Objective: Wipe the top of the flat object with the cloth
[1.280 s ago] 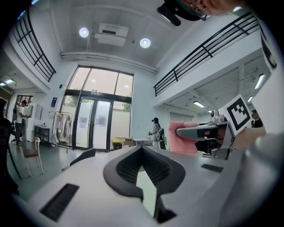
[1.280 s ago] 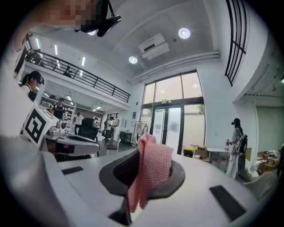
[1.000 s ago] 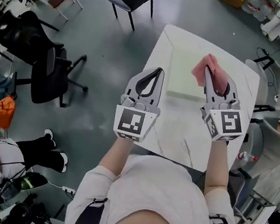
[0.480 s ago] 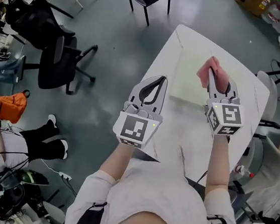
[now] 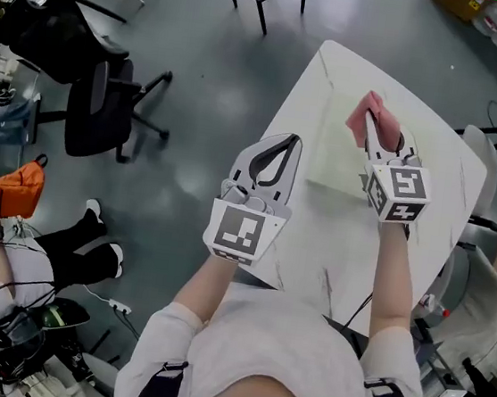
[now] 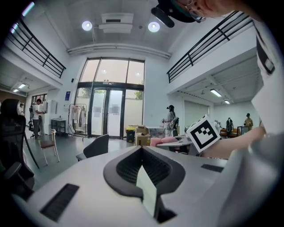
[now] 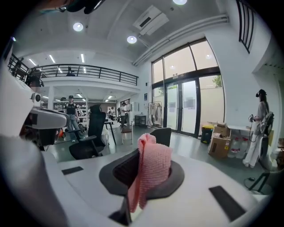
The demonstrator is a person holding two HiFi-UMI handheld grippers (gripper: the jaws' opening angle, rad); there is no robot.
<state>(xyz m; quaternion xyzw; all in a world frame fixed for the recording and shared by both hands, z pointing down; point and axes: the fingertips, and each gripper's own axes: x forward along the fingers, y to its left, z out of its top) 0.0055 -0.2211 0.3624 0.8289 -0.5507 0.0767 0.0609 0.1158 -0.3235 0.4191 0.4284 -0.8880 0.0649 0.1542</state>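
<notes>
**Head view: cloth held over the flat object, contact not confirmed**

The pink cloth (image 5: 365,115) is clamped between the jaws of the right gripper (image 5: 372,126) and bunches out past the tips. In the right gripper view the cloth (image 7: 150,174) hangs folded from the closed jaws. It sits over the far right part of the pale flat object (image 5: 326,153), which lies on the white table (image 5: 414,240). Whether it touches cannot be told. The left gripper (image 5: 289,146) has its jaws together with nothing between them, over the table's left edge. A black office chair (image 5: 97,112) stands well apart on the floor.
</notes>
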